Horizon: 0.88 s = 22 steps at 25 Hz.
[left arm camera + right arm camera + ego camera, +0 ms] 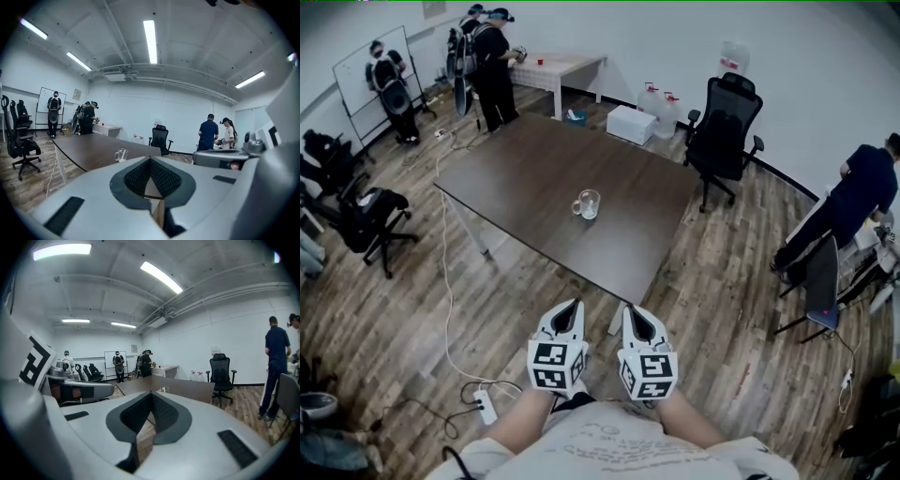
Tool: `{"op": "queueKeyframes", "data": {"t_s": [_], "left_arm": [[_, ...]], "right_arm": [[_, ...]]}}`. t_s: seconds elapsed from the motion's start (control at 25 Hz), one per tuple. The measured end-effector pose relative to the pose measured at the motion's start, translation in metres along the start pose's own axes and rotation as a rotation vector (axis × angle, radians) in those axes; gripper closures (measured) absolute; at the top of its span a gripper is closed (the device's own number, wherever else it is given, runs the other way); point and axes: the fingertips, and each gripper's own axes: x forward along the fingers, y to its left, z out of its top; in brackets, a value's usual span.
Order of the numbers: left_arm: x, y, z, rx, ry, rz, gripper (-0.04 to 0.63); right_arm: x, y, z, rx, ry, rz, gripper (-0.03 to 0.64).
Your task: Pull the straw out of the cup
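A: Two grippers side by side short of the table's near edge; left gripper [572, 305] and right gripper [634, 311] both have their jaws pressed together with nothing between them.
B: Cup?
A: Cup [586, 203] is clear glass, round and upright, handle to head-view left; it sits mid-table on the dark matte wood table [516, 155], well apart from us.
B: Straw axis?
A: We can't resolve the straw; too small.

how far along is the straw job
Done: nothing, the cup stands alone on the table. In hand: nothing, left tongs and right tongs are shut, empty, short of the table. Left: reach the cup, grip its straw (too small to make out here), pull it out.
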Motion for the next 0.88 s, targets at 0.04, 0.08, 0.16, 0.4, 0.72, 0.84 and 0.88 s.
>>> {"op": "queueKeyframes", "data": {"t_s": [0.04,0.08,0.16,0.4,0.72,0.84,0.88], "left_arm": [[0.006,0.008,0.003,-0.003,0.002,-0.002,0.588],[0.013,0.016,0.005,-0.006,0.003,-0.006,0.588],[0.023,0.031,0.008,-0.014,0.002,-0.012,0.588],[0.039,0.070,0.009,-0.046,-0.001,0.010,0.588],[0.064,0.083,0.019,0.014,0.001,0.064,0.588],[0.077,0.091,0.019,0.007,0.000,0.128,0.588],[0.082,0.096,0.018,0.001,0.001,0.153,0.588]], "right_arm": [[0.012,0.001,0.001,0.003,0.005,-0.001,0.601],[0.024,0.002,0.003,0.005,0.009,-0.001,0.601],[0.045,0.007,0.007,-0.001,0.013,0.005,0.601],[0.085,0.024,0.006,-0.020,0.042,0.046,0.601],[0.134,0.015,0.024,-0.005,0.024,0.102,0.601],[0.157,0.006,0.025,0.002,0.016,0.153,0.601],[0.165,0.003,0.025,0.000,0.014,0.173,0.601]]}}
